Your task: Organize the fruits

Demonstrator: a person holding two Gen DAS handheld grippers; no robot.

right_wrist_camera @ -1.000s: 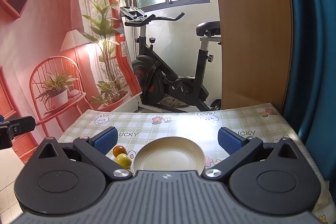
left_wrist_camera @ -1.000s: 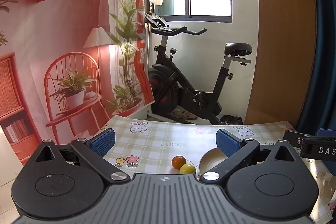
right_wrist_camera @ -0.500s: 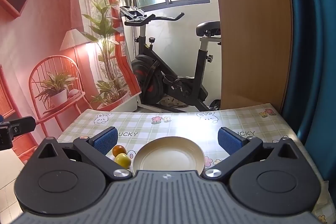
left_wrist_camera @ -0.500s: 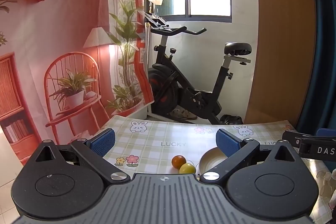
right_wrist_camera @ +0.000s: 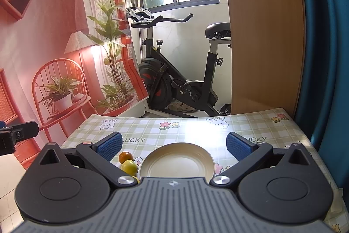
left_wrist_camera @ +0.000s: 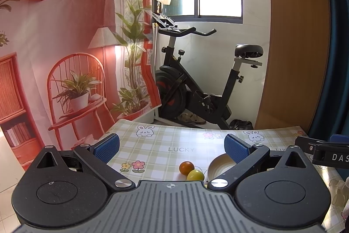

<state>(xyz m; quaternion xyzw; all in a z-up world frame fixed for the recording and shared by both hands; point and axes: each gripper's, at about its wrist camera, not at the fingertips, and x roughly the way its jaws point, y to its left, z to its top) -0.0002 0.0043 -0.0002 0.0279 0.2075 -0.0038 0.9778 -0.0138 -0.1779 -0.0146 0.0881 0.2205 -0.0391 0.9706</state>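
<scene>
An orange fruit and a yellow fruit lie side by side on the checked tablecloth, just left of a cream plate. My left gripper hangs open above and short of them, nothing between its blue pads. In the right wrist view the plate holds nothing and sits centred under my open right gripper; the orange fruit and yellow fruit lie at its left, by the left pad. A further yellow bit shows below them, mostly hidden.
The table ends at its far edge before an exercise bike. A wooden panel and blue curtain stand at the right. A printed backdrop hangs left. The other gripper's tip shows at the right edge.
</scene>
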